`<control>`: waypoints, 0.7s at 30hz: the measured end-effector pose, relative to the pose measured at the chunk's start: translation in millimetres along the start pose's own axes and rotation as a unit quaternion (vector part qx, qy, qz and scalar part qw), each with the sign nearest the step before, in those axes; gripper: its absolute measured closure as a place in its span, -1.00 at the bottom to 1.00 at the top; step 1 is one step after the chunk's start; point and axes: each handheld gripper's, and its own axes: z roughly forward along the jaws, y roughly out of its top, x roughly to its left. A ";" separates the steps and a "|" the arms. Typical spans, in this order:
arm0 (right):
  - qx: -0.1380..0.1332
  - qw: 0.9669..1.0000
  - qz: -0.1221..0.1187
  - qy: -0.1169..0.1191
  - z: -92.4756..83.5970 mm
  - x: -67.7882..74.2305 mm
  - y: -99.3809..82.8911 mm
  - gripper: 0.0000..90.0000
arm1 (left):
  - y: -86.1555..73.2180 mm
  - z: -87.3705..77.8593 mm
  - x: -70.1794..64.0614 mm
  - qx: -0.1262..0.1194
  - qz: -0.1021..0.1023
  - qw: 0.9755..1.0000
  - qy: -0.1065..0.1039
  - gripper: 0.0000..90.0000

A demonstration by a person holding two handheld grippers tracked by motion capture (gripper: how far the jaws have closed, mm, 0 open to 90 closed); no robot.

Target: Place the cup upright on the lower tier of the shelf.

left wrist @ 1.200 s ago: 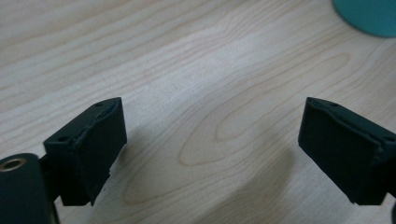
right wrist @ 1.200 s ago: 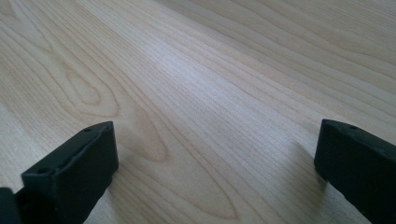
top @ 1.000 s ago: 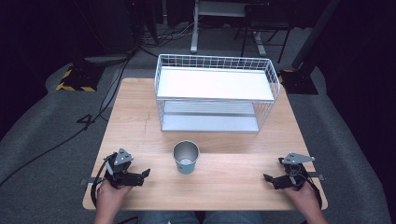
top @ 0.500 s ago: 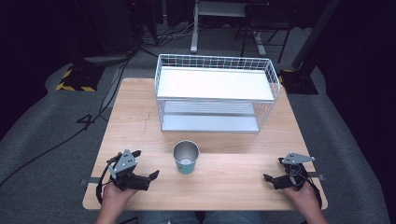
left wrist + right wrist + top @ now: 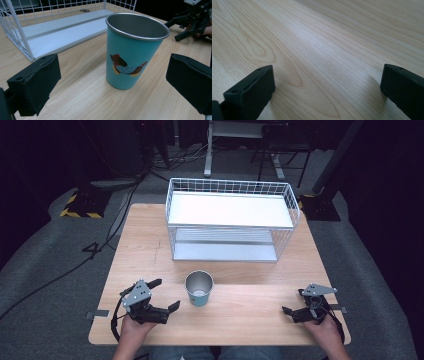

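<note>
Since the earlier frames the left gripper (image 5: 166, 295) has swung toward the cup (image 5: 199, 289) and closed the distance; its jaws stand released, wide apart, with the cup upright on the counter (image 5: 240, 315) just ahead of them and between their lines, not yet touched. Judged: approach for a grasp is under way. The right gripper (image 5: 292, 302) rests on the counter, jaws parted and holding nothing, the cup well off to its side. The wire rack (image 5: 230, 220) lies beyond the cup. The cup's far side and base contact are not clearly visible.
</note>
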 end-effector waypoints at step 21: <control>0.000 1.000 0.001 0.000 0.0 0.1 -0.1 -1.00 | 4.1 37.7 -18.0 0.016 -0.001 1.000 -0.009 -0.99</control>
